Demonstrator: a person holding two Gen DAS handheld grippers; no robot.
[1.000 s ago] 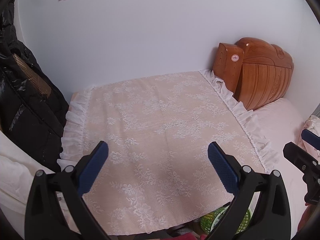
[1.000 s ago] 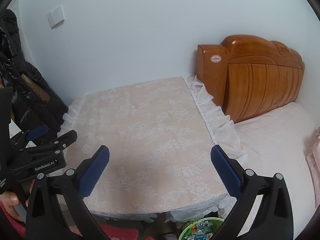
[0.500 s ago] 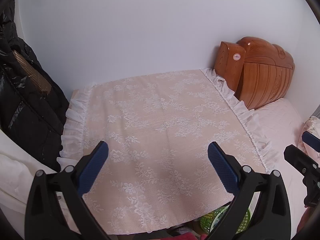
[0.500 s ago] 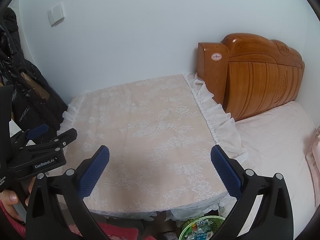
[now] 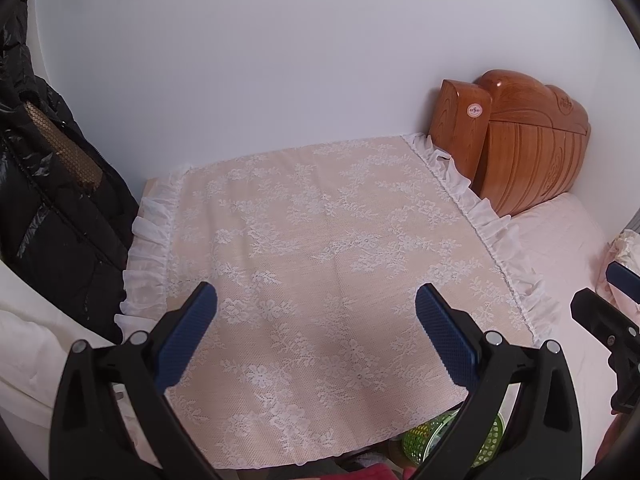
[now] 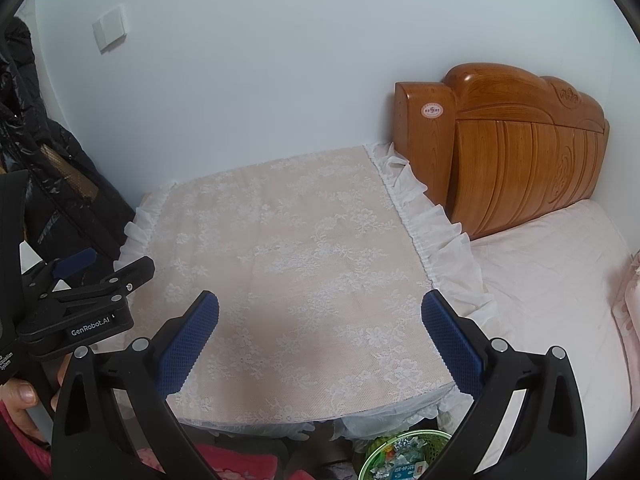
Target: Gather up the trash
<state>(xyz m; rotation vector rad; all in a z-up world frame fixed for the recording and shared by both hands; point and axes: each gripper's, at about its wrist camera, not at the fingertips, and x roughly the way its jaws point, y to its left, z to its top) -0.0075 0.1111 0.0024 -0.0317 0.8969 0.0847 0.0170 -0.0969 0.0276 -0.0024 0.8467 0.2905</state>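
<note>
Trash basket (image 6: 404,456), green mesh, sits on the floor below the near edge of the table, just beside the bed (image 6: 560,280); wrappers visible inside it in the right wrist view. Left wrist view shows only part of its rim (image 5: 424,438) behind the gripper frame. Left gripper (image 5: 316,330) released, fingers spread wide, nothing between them, poised over the lace tablecloth (image 5: 320,240). Right gripper (image 6: 320,330) likewise released and empty, above the cloth's near right part. Tablecloth surface bare. Wooden headboard (image 6: 520,152) stands against the wall right of the table. Black jacket (image 5: 48,200) hangs at left. Light switch (image 6: 110,34) on wall.
</note>
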